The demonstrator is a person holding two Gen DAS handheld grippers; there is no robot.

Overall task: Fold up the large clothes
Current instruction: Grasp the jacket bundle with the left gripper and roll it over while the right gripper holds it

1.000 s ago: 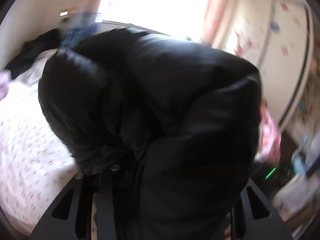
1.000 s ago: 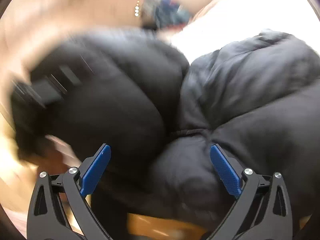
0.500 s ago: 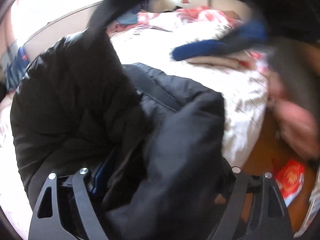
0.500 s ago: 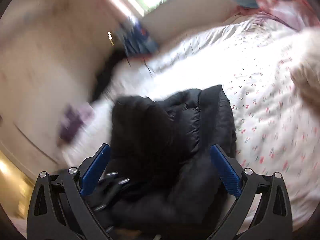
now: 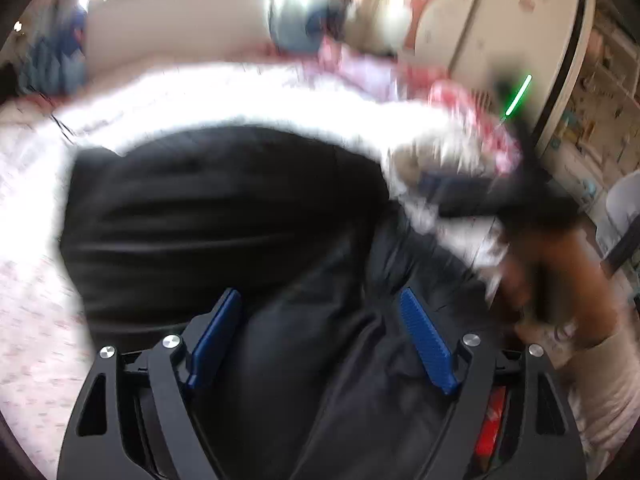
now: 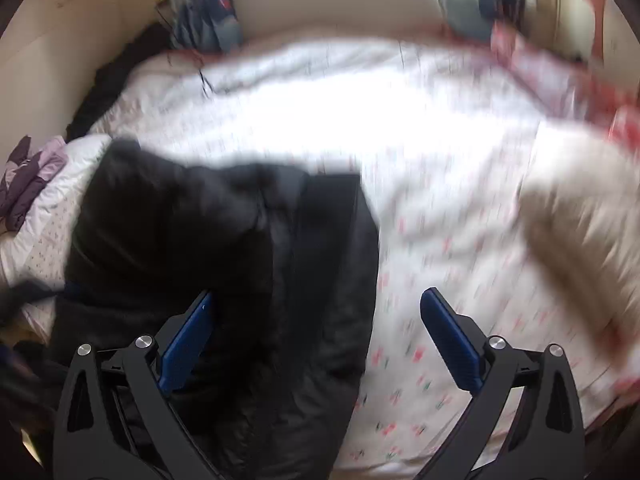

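A black puffer jacket (image 5: 224, 216) lies bunched on the white flowered bed. In the left wrist view my left gripper (image 5: 320, 300) is open, its blue pads on either side of a fold of the jacket that runs down between them. In the right wrist view the jacket (image 6: 208, 240) lies at the bed's near left. My right gripper (image 6: 316, 304) is open wide above the jacket's right edge, holding nothing. My right gripper (image 5: 460, 196) also shows blurred at the right of the left wrist view.
The flowered bedsheet (image 6: 400, 128) spreads across the bed. A purple garment (image 6: 28, 176) lies at the left edge, and dark clothes (image 6: 120, 68) lie by the wall. A red-patterned quilt (image 5: 472, 112) and a wardrobe (image 5: 520, 28) stand at the right.
The jacket has come down from the air onto the bed. My left gripper has let go of it and opened. Both views are blurred by motion.
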